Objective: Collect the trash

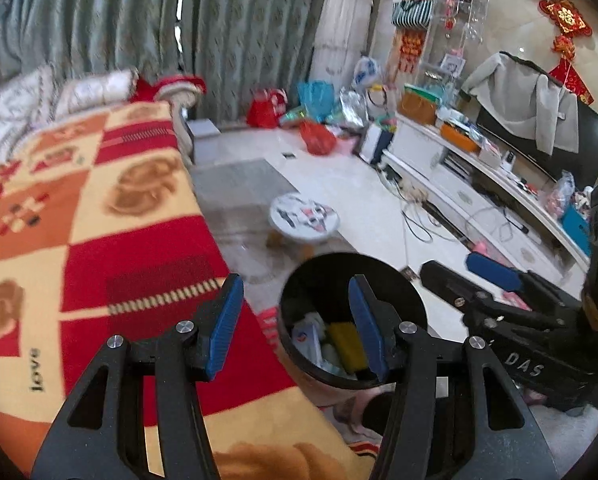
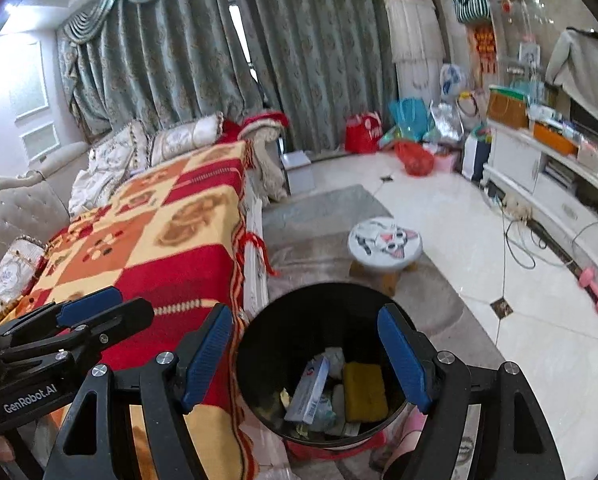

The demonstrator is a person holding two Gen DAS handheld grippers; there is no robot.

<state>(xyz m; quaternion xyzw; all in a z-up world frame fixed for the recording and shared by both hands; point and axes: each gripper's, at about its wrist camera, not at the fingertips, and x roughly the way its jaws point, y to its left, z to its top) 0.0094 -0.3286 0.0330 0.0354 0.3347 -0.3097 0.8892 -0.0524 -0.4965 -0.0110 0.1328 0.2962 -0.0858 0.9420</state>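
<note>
A black round trash bin [image 2: 259, 344] stands on the floor beside the sofa; it also shows in the left wrist view [image 1: 411, 284]. Inside lie a yellow sponge [image 2: 365, 390], a white and blue box [image 2: 311, 390] and crumpled paper. My right gripper [image 2: 305, 350] is open and empty, directly above the bin's mouth. My left gripper [image 1: 297, 318] is open and empty, above the bin's left rim and the sofa edge. Each gripper shows in the other's view: the right one [image 1: 495, 276] and the left one [image 2: 91, 308].
A sofa with a red, orange and yellow blanket [image 2: 171, 232] lies left of the bin. A small round stool [image 2: 385, 246] stands beyond it on a grey rug. Bags [image 2: 415, 158] clutter the far floor. A white TV cabinet [image 2: 539, 184] with cables runs along the right.
</note>
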